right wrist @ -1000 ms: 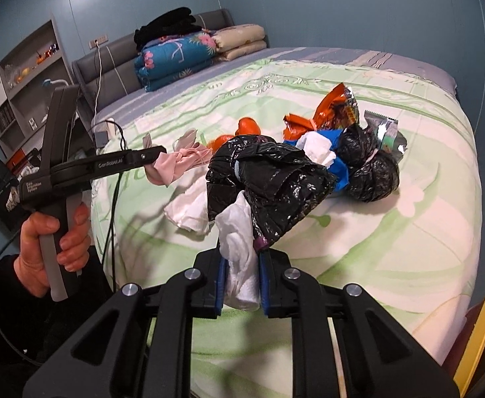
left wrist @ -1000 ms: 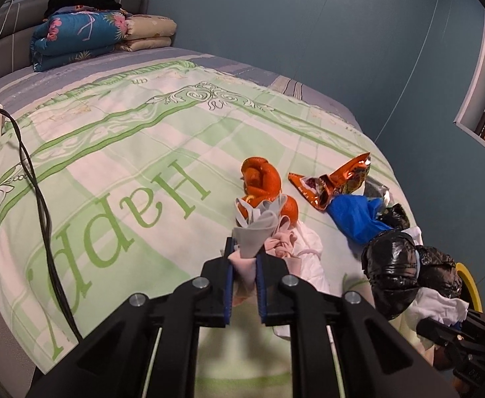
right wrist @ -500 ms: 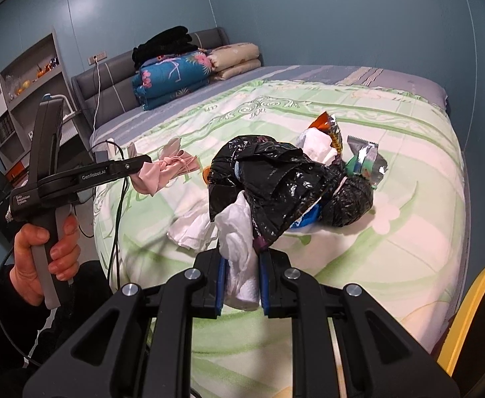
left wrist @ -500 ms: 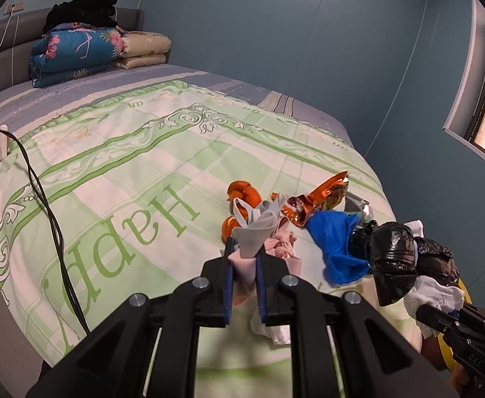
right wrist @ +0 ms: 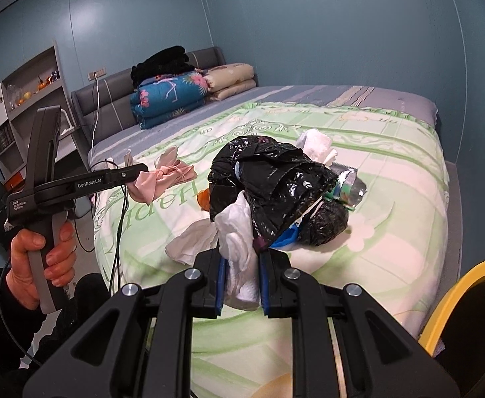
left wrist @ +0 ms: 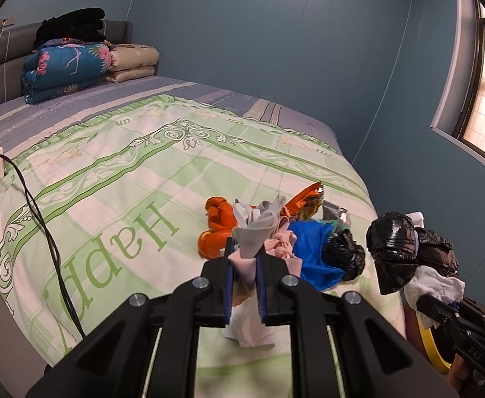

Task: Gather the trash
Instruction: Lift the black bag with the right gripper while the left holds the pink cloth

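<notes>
My left gripper (left wrist: 244, 265) is shut on a pink and grey cloth scrap (left wrist: 259, 232) and holds it above the bed; the scrap also shows in the right wrist view (right wrist: 162, 179). My right gripper (right wrist: 240, 278) is shut on a bundle of white tissue and black plastic bag (right wrist: 269, 179), lifted off the bed; the bundle also shows in the left wrist view (left wrist: 405, 252). On the bedspread (left wrist: 116, 179) lie an orange bag (left wrist: 219, 222), an orange foil snack wrapper (left wrist: 308, 202), a blue bag (left wrist: 312, 248), a black bag ball (left wrist: 342, 255) and a white tissue (right wrist: 192, 242).
A yellow-rimmed bin (right wrist: 468, 315) stands at the bed's near right corner. A black cable (left wrist: 43, 219) runs over the bed's left edge. Folded quilts (left wrist: 66, 66) and pillows are stacked at the headboard. A shelf unit (right wrist: 26, 99) stands beside the bed.
Both grippers have pulled back and up from the bed with their loads still held. The trash pile on the bedspread now looks smaller and farther away.
</notes>
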The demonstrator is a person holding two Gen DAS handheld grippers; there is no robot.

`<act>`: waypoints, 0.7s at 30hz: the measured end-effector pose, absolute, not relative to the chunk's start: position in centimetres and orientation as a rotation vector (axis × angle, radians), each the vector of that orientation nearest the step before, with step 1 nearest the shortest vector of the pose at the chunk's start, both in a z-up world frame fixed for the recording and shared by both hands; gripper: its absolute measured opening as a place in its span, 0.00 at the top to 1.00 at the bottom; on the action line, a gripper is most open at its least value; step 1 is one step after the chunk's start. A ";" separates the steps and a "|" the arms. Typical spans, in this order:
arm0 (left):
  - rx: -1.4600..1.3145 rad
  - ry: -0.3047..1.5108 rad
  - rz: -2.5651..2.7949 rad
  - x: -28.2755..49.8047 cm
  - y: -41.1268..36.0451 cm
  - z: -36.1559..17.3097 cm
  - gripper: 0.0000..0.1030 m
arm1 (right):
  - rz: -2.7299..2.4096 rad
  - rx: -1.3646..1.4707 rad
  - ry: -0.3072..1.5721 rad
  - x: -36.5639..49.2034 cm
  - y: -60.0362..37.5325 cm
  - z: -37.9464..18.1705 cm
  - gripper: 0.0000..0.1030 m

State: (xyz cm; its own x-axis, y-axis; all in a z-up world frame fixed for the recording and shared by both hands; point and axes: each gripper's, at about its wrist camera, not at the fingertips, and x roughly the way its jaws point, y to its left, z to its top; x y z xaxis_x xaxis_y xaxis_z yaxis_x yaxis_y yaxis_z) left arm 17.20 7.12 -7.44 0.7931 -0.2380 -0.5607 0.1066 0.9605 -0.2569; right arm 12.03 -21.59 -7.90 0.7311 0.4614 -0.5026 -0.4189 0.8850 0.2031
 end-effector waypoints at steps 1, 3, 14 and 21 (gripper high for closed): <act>-0.215 0.627 -0.189 17.1 7.0 -7.3 0.90 | 0.482 0.079 0.568 12.0 -21.7 -7.7 0.85; -0.207 0.623 -0.193 17.0 6.5 -7.0 0.90 | 0.477 0.083 0.556 11.7 -22.2 -7.3 0.85; -0.185 0.613 -0.242 16.7 3.8 -5.5 0.90 | 0.445 0.104 0.501 10.7 -24.2 -5.7 0.85; -0.172 0.604 -0.285 16.6 1.6 -4.6 0.90 | 0.402 0.116 0.475 10.2 -26.1 -4.9 0.85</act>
